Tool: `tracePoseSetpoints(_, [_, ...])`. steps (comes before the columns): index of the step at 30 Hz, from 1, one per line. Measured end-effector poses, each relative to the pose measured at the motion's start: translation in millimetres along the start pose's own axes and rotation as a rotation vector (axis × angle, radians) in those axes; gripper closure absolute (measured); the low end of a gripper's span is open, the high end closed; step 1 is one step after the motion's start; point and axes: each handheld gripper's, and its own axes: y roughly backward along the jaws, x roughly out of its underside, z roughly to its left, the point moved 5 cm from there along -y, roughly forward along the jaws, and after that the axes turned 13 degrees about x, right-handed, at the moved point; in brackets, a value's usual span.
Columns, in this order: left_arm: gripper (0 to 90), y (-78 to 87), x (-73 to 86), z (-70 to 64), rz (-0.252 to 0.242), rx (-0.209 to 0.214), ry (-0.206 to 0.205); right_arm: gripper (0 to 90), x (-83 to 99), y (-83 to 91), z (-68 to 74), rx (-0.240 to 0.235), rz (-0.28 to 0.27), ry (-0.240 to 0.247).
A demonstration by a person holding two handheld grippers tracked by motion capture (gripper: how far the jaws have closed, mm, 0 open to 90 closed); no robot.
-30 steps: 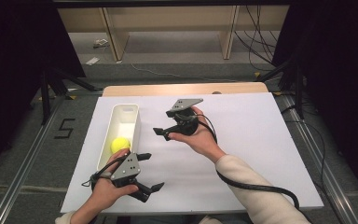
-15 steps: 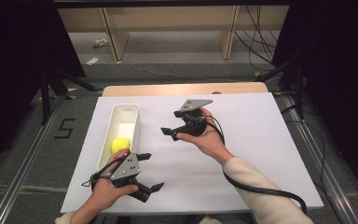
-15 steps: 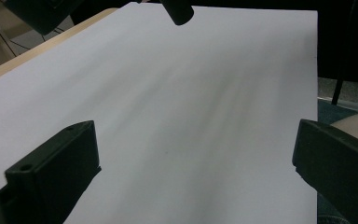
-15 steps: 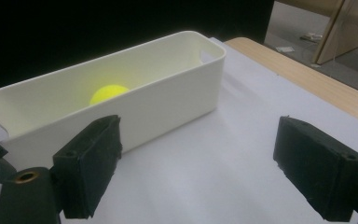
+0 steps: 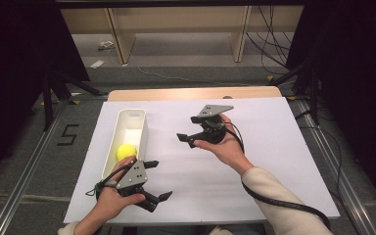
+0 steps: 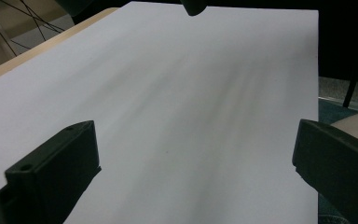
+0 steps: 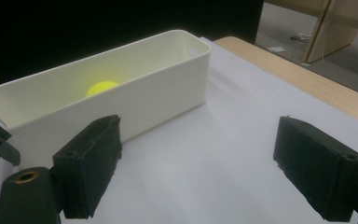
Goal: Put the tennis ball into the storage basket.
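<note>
While yellow ball (image 5: 126, 151) sits in white bin (image 5: 132, 117) — both grippers (jaws apart) empty.

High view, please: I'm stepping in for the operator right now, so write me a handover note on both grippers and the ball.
Left gripper: open, holding nothing, low at the near edge of the white board, beside the tray's near end.
Right gripper: open, holding nothing, raised over mid-board, fingers pointing at the tray.
Yellow ball: lying inside the white tray, toward its near end.
Done: ball is in the tray.
Left: probably nothing but pulling both grippers clear; no other loose items on the board.
</note>
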Motion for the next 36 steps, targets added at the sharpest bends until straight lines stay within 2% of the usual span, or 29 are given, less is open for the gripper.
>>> tracePoseSetpoints(6, [0.0,0.3,0.5,0.0,0.006,-0.004,0.004,15.7,6.0,10.3,-8.3,0.020,-0.003,-0.017])
tracePoseSetpoints(8, [0.0,-0.3,0.8,-1.4,0.003,0.005,0.018,15.7,8.9,13.8,-11.2,0.027,-0.001,-0.022])
tracePoseSetpoints(15, [0.0,-0.6,0.3,-0.5,-0.001,0.010,0.005,15.7,18.6,30.9,-23.1,0.059,-0.001,-0.034])
tracePoseSetpoints(22, [0.0,-0.7,0.6,0.4,0.003,-0.004,0.002,15.7,30.3,50.4,-33.6,0.088,-0.005,-0.047])
tracePoseSetpoints(36, [0.0,-0.6,1.0,0.9,0.005,-0.007,0.005,15.7,49.0,80.0,-45.0,0.128,-0.006,-0.070])
